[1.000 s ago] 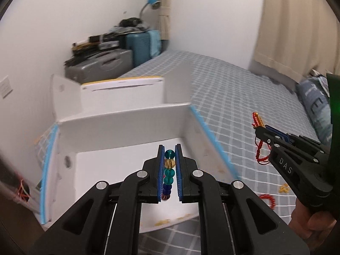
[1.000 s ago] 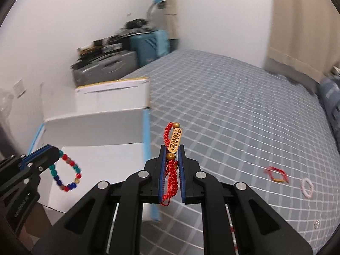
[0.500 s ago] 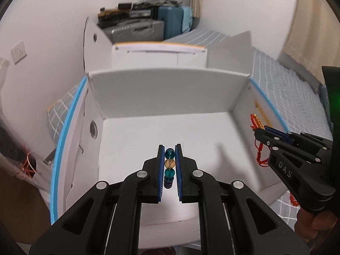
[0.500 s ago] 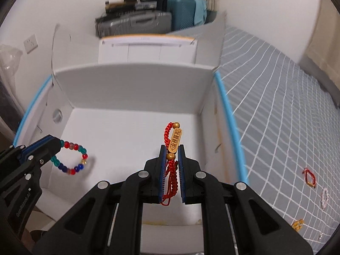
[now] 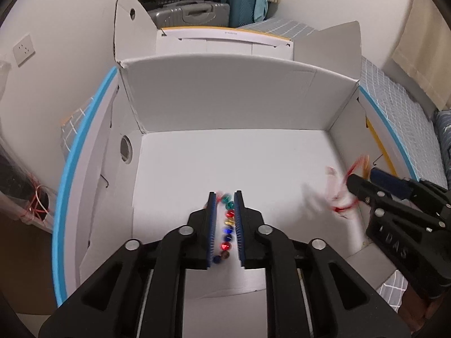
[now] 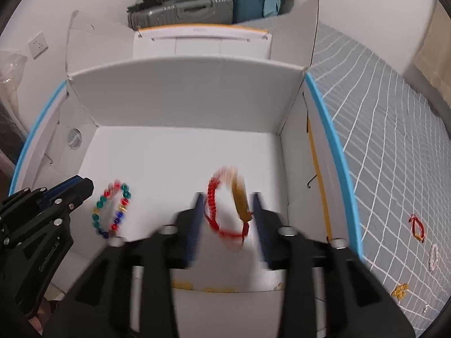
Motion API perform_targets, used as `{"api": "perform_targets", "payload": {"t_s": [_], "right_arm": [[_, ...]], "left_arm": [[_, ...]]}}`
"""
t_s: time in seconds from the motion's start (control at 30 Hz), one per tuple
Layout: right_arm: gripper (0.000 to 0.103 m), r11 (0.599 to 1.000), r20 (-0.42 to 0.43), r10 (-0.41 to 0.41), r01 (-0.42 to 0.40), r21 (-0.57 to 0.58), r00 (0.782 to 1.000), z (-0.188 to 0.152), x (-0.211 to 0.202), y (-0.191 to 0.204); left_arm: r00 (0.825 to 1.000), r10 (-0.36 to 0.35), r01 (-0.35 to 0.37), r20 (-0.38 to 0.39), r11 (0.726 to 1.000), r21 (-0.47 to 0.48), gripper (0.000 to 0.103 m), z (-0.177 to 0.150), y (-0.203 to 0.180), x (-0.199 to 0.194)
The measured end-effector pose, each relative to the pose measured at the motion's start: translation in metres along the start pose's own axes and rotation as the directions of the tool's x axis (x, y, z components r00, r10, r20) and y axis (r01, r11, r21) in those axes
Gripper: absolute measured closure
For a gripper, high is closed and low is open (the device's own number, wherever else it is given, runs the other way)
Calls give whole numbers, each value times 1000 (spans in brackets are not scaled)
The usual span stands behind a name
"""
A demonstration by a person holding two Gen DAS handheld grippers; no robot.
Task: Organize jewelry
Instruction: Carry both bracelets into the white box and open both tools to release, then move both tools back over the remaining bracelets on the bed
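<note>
Jewelry is dropping from both claws into a white cardboard box [image 5: 225, 155] that sits on a bed. Nearest, the left claw [image 5: 225, 195] has just been opening; its jaws stand narrowly apart, and the multicoloured bead bracelet [image 5: 227, 225] hangs loose in the gap between the blue pads [image 5: 212, 219], blurred, with no pad pressing on it. In the right wrist view the same bracelet [image 6: 111, 209] shows as a ring of green, red, blue and gold beads just off the left claw's tips, above the box floor.

To the right, the right claw [image 6: 227, 197] has also just been opening, wider than the left. Its red braided bracelet with a gold charm [image 6: 228, 211] is between the parted jaws, smeared by motion and not gripped. Whether either bracelet touches the floor yet I cannot tell.

Right of the box, on the grey checked bedsheet [image 6: 394, 140], lie 4 more small pieces: a red cord loop [image 6: 417, 226], a pale ring [image 6: 433, 257], a gold item [image 6: 400, 290] and a tiny silvery one near the edge.

Beyond the box's far wall stand an upright lid flap [image 5: 225, 45], then suitcases [image 5: 197, 14] against the wall.
</note>
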State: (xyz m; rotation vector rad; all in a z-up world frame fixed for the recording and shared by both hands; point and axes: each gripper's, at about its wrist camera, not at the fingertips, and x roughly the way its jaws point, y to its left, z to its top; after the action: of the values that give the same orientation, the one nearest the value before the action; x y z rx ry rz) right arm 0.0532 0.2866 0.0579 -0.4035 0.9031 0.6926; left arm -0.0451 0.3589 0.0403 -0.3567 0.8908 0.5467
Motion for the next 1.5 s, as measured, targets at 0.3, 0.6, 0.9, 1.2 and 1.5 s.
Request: {"api": "perform_targets", "payload": {"t_s": [0.3,0.6,0.9,1.2,1.5], "right_arm": [[19,999,159,-25,28,-16,987,-5,-51,-7],[9,994,243,-106,97,47,964,-28,-96,-58],[9,973,253,-221,195,125,942,-65,-128,-138],[9,911,195,-357,295,289,914,-124,-153,-241],[8,837,107,-422,342,426,900,-199,-167,-339]], "left_arm": [[990,30,-30,141,1000,-3,24,0,-4,-43],[976,1,-3,218,1000,10,7,2,-26,-69],[970,-105,87,221,992,89,6,-5,-86,-86],[941,-267,209,207,941,266,6,-35,-186,-96],[928,-355,281,111,865,417,6,-76,-289,-66]]}}
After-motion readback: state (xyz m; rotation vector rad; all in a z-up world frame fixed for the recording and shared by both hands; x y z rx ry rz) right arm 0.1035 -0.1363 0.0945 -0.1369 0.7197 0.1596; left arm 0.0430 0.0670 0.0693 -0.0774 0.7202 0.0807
